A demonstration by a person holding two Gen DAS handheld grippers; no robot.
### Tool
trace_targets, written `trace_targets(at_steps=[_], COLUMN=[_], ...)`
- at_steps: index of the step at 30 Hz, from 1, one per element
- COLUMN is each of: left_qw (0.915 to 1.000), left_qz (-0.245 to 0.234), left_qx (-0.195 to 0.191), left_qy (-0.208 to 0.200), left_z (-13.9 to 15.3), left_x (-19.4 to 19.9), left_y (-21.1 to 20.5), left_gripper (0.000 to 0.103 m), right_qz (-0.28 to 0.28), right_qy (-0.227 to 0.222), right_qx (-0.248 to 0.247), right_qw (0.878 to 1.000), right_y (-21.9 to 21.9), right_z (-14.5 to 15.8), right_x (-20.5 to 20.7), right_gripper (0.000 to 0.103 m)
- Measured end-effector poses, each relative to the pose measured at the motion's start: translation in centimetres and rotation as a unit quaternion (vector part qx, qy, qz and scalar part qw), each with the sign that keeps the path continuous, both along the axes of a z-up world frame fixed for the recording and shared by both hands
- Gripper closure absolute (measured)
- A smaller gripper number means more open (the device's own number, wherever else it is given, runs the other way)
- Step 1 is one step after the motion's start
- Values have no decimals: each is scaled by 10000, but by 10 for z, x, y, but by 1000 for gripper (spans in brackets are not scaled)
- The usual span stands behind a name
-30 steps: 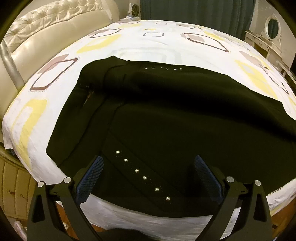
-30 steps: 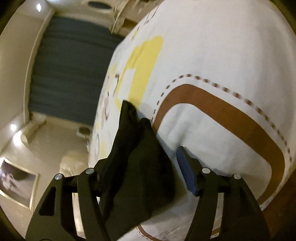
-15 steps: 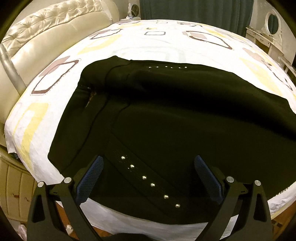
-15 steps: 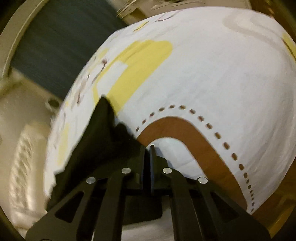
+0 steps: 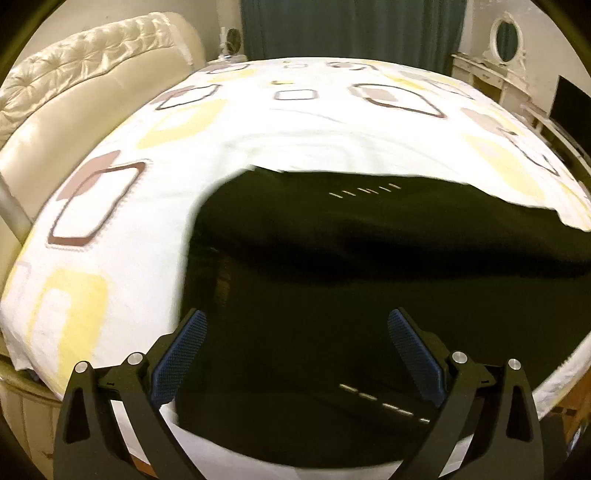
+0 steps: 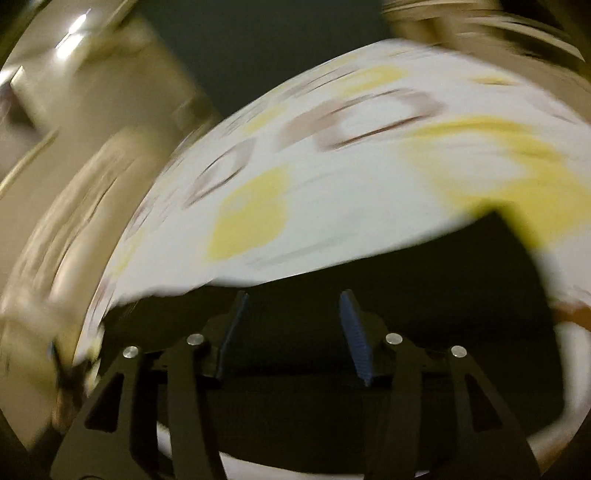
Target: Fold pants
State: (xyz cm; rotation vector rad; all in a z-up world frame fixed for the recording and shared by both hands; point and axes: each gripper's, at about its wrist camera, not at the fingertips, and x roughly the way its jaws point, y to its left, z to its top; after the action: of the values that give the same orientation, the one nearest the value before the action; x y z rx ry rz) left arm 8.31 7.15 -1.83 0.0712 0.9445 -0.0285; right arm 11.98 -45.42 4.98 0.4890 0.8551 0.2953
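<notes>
Black pants (image 5: 369, 280) with rows of small silver studs lie spread on the bed's white patterned sheet (image 5: 258, 140). In the left wrist view my left gripper (image 5: 295, 343) hovers over the near part of the pants, open, with nothing between its blue pads (image 5: 181, 350). The right wrist view is heavily blurred. There my right gripper (image 6: 291, 332) hangs above the dark cloth of the pants (image 6: 424, 288); its jaws are opening and I see nothing pinched between the blue pads (image 6: 356, 339).
A cream tufted headboard (image 5: 74, 81) stands at the left of the bed. Dark green curtains (image 5: 351, 29) hang behind it, with a white dresser and oval mirror (image 5: 506, 44) at the right. The sheet's near edge (image 5: 229, 454) runs below the left gripper.
The right gripper closed at the pant end, then swung and rolled away with its jaws parted again. The left gripper shifted, so the pants now sit further right in its view.
</notes>
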Motion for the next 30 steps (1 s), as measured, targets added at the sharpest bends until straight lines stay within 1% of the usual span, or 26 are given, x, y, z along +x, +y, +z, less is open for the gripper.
trace_targets(at_steps=[1,2,3,4,6,7,9,10,11,12,14,15,16,17,19,21,22,23,24,25,26,27,28,29,30], left_qw=[10000,9999,9998,9996,9987,9972,9937,9914,9870,9835,9780,9722,9678,9624,9565,9557,9548,9528,9541,9568,9555,9547,9543,9576,9606], left_qz=[-7,-14,-29,-55,-172,-321,-468,-521,-619,-685,-758,-809,-852,-920,-1003,-1143,-1212,-1284,-1328,-1257,-1229,-1250,-1331,-1426,-1517], left_qx=[-56,-97,-184,-260,-451,-611,-853,-974,-1200,-1335,-1499,-1694,-1816,-1918,-1923,-1819,-1814,-1855,-1786,-1665,-1702,-1711,-1684,-1519,-1373], left_qy=[-42,-66,-59,-15,171,297,561,704,878,1009,1234,1402,1523,1688,1949,2012,2017,2031,2006,2024,2071,2090,2078,1988,1879], left_z=[4,7,9,9,7,5,-2,-6,-11,-16,-26,-32,-36,-42,-51,-53,-52,-51,-48,-48,-49,-50,-49,-46,-41], left_x=[9,16,28,35,65,83,110,123,139,150,171,180,184,191,200,202,203,204,205,206,208,211,211,210,207], left_y=[12,21,33,40,59,67,77,80,83,84,85,84,83,80,75,68,66,64,60,59,58,56,50,45,40], left_gripper=[5,5,5,5,5,5,5,5,5,5,5,5,5,5,5,5,8,16,54,70,72,84,90,91,95], right_qz=[336,742,1094,1327,1762,1975,2301,2370,2417,2488,2573,2631,2673,2731,2880,2984,3017,3041,3049,3061,3100,3192,3229,3238,3249], right_qy=[57,100,110,132,251,306,423,498,579,687,788,839,879,924,1066,1133,1126,1111,1112,1138,1155,1224,1279,1290,1262], right_qx=[-73,-272,-520,-660,-824,-929,-1028,-1060,-1081,-1065,-1044,-1048,-1052,-1052,-986,-976,-973,-959,-923,-858,-811,-822,-925,-997,-1048], right_qw=[9994,9968,9926,9889,9806,9754,9668,9644,9626,9602,9574,9554,9538,9517,9465,9426,9417,9413,9413,9413,9402,9361,9332,9320,9314], right_y=[24,55,84,107,146,169,204,212,218,228,234,241,245,249,257,266,267,270,272,273,276,282,286,288,290], right_z=[2,3,4,5,2,0,-9,-16,-26,-31,-39,-43,-50,-53,-60,-66,-66,-66,-66,-66,-67,-70,-71,-71,-69], right_x=[17,33,48,61,90,103,123,136,149,158,169,173,189,193,202,211,213,215,216,218,220,221,221,220,219], right_gripper=[53,53,53,53,53,53,52,52,52,52,52,51,51,51,48,44,44,44,45,58,71,91,92,93,95])
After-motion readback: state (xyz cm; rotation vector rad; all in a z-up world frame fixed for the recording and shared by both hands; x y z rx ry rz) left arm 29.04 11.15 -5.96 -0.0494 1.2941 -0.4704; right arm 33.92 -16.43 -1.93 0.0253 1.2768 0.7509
